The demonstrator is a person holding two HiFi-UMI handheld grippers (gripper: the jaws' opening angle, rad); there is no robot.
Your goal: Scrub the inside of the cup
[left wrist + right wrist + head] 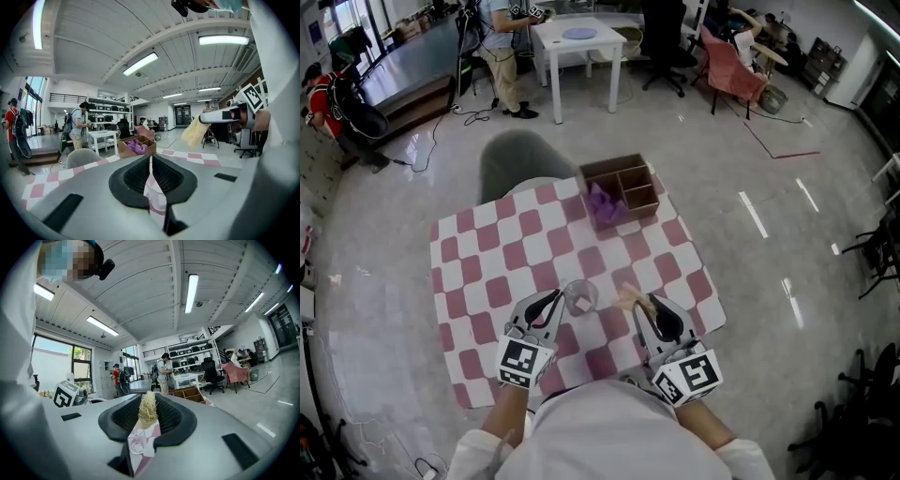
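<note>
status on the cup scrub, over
Left tongs shut beside clear glass cup. Right tongs shut on pale yellow fibrous scrubber, outside cup. Nothing blocking.

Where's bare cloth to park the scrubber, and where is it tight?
Free: the tablecloth's left half, bordered by the box, the far-left edge and the left gripper. There is also a narrower strip right of centre, between box and right gripper. Tight: the near edge, where cup, scrubber and both grippers bunch together.
</note>
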